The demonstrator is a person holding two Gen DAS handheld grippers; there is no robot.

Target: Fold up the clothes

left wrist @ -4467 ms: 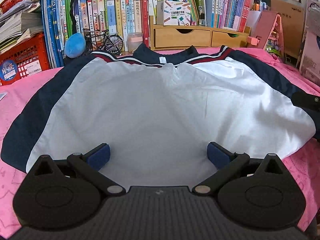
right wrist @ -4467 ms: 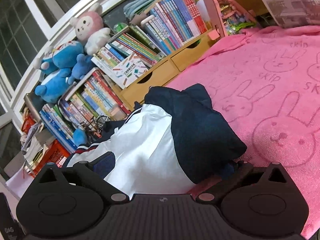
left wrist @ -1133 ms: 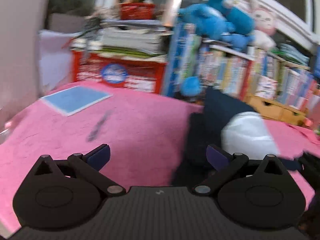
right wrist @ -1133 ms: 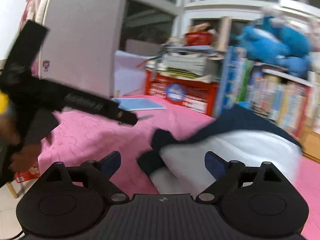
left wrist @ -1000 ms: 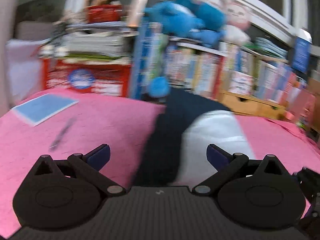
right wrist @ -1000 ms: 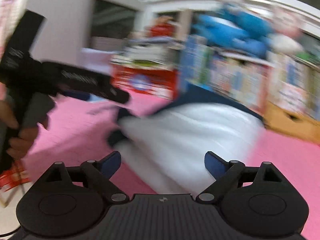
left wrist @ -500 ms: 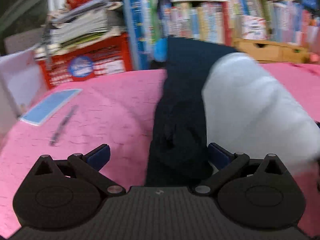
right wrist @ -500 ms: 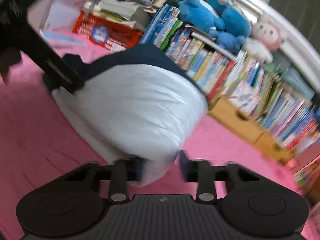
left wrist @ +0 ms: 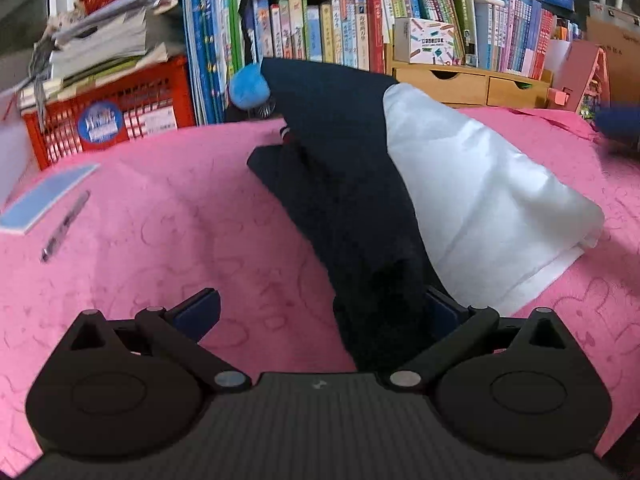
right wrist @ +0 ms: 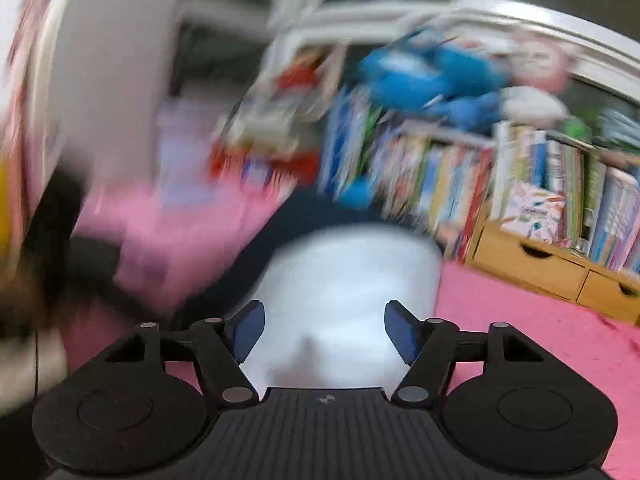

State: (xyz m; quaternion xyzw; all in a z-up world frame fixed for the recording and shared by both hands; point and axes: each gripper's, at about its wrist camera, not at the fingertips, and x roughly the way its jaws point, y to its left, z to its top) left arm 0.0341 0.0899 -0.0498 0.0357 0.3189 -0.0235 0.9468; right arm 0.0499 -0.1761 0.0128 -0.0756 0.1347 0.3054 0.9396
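Observation:
The navy and white jacket [left wrist: 472, 184] lies folded into a long strip on the pink blanket [left wrist: 160, 216]. Its navy sleeve [left wrist: 360, 200] runs down the left side toward me. My left gripper [left wrist: 320, 308] is open low over the blanket, and the sleeve end lies against its right finger, partly hiding that pad. In the blurred right wrist view, my right gripper [right wrist: 324, 332] is open with the jacket's white part [right wrist: 348, 276] lying between its blue pads [right wrist: 249, 330]. A blue blur at the right edge of the left wrist view looks like the right gripper [left wrist: 616, 124].
A packed bookshelf [left wrist: 320, 28] and wooden drawers [left wrist: 468, 84] line the far edge, with a red crate [left wrist: 108, 120] at left. A blue notebook [left wrist: 44, 196] and a pen [left wrist: 64, 226] lie on the blanket at left. Plush toys [right wrist: 432, 76] sit on the shelf.
The jacket, spread wide earlier, now lies folded narrow. The right gripper's fingers, nearly closed at the white hem half a second ago, have spread apart. The left gripper has come closer to the sleeve end.

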